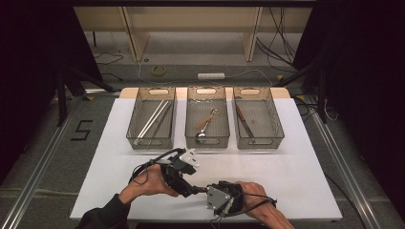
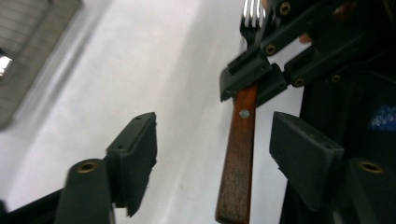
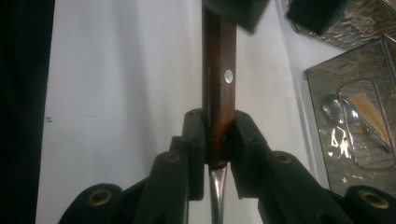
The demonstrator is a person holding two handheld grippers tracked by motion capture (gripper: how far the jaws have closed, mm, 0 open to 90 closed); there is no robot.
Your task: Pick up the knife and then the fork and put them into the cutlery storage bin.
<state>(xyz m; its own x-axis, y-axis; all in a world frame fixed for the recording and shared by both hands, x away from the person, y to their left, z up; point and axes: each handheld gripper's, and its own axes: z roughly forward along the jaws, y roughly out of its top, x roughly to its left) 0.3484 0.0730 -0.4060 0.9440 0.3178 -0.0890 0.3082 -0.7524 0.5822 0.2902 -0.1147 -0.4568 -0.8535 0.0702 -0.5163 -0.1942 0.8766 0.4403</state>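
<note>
Your forearms come in at the near edge of the counter (image 1: 296,157), a broad white top that fills the middle of the high view. Beyond your hands, three wire baskets stand side by side along its far half. You have the left basket (image 1: 134,125) with long pale sticks lying in it, the middle basket (image 1: 191,125) with a spoon (image 1: 206,125) in it, and the right basket (image 1: 277,125) with a knife (image 1: 244,120) in it.

Your left gripper (image 1: 192,189) sits near the front of the counter, angled toward your right hand. Its jaws stand wide apart, and the fork's wooden handle runs up between them nearer one pad; neither pad presses on it. Your right gripper (image 3: 214,140) lies just beside the left one, near the front edge, pointing toward it. Its jaws are clamped on the fork (image 3: 218,84), gripping the lower end of the handle where the metal neck begins.

You can see the fork (image 2: 238,158) in the left gripper view as a reddish-brown wooden handle with a small metal rivet, and its tines show at the top of that view past the right gripper's jaws. It hangs above the counter between your two grippers, carried by the right one alone.
</note>
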